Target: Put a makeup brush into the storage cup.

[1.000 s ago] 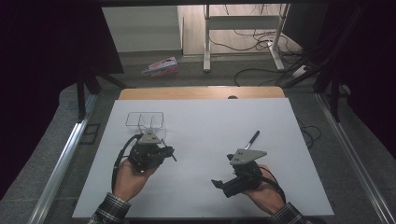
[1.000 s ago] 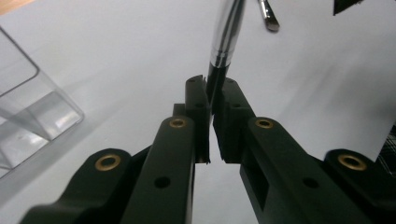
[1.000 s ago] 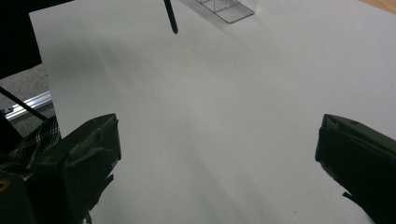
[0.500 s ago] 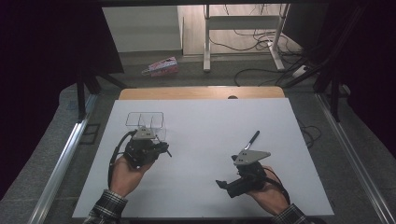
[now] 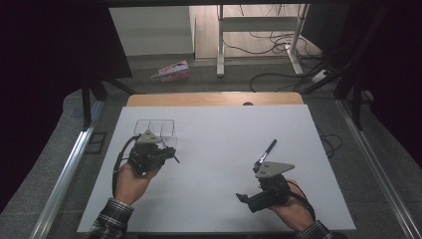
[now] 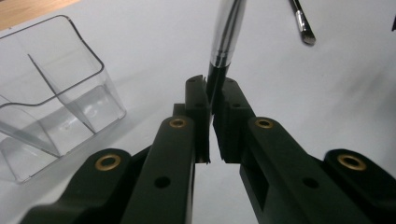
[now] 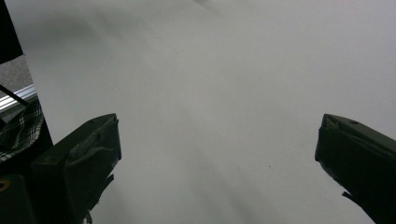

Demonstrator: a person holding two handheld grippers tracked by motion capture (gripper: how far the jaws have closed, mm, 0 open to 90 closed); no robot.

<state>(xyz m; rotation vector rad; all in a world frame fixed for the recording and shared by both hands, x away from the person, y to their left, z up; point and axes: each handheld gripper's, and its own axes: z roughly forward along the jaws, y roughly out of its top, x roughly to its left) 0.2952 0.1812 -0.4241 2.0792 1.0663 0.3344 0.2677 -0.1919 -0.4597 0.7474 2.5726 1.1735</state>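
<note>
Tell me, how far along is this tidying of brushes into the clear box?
Nothing sits in the clear plastic divided box yet. In hand: the left gripper is shut on a slim brush with a black handle and silver ferrule, close beside the box. Left to do: drop it in, then fetch the second black-handled brush lying on the white table ahead of the open, empty right gripper.

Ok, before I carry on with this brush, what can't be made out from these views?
- Held brush: head cut off by the top edge of the left gripper view; in the high view the left gripper hides most of it.
- Second brush: lower end hidden behind the right gripper's grey plate, high view.
</note>
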